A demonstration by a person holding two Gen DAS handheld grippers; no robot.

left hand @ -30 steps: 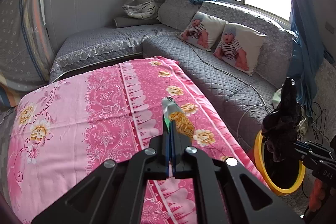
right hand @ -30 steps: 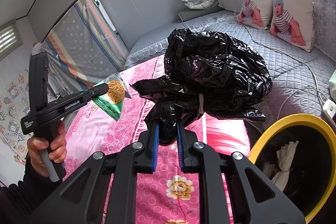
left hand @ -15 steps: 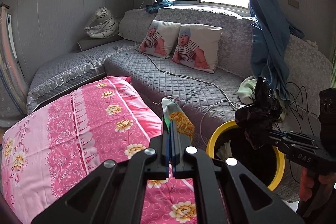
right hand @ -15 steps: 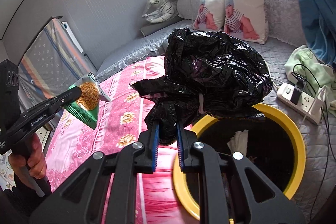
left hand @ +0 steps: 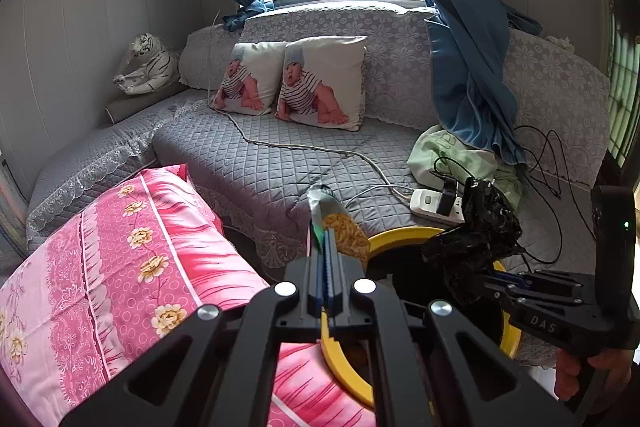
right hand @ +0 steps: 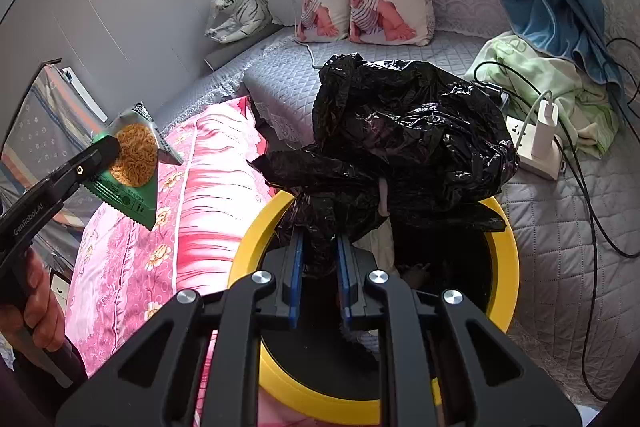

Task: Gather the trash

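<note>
My right gripper (right hand: pixel 318 247) clamps the black bag (right hand: pixel 404 143) over the yellow bin (right hand: pixel 504 251), hiding its contents (mostly); left gripper (left hand: pixel 327 247) pinches the noodle packet (right hand: pixel 136 163) beside its rim.

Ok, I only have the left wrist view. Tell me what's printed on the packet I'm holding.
Observer: The right wrist view shows the snack packet broadside: green, with a noodle picture.
Operator: Give me the bin contents.
Observer: Inside the yellow bin, something pale lies beneath the black bag; I can't identify it.
Operator: Confirm the right grip.
Observer: The right gripper has its fingers clamped on the bag's bunched neck, above the bin opening.
</note>
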